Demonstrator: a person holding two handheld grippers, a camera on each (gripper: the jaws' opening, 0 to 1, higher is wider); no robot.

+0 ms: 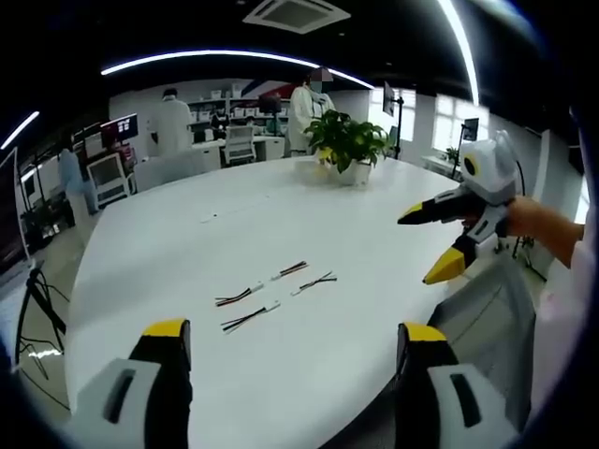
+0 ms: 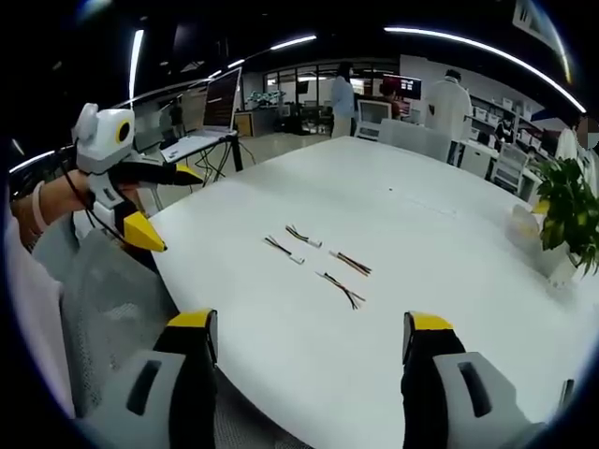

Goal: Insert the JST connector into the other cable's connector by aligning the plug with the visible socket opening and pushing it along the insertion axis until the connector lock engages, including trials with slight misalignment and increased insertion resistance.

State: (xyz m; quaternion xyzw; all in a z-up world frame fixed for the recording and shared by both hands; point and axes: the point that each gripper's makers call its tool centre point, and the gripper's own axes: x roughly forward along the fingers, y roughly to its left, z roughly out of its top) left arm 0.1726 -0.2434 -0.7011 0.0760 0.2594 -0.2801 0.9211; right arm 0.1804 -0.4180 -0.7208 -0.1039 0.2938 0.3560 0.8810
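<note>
Lying loose on the white table, four short cables sit in a small cluster, well on the near side of the potted plant, each with a pale connector at one end; which is plug and which socket cannot be told. From the right gripper view the same cables lie apart from each other, the plant off to their far side. Both grippers hover off the table edge, away from the cables: the left gripper has its jaws spread wide and empty, and the right gripper is likewise wide apart, gripping nothing
</note>
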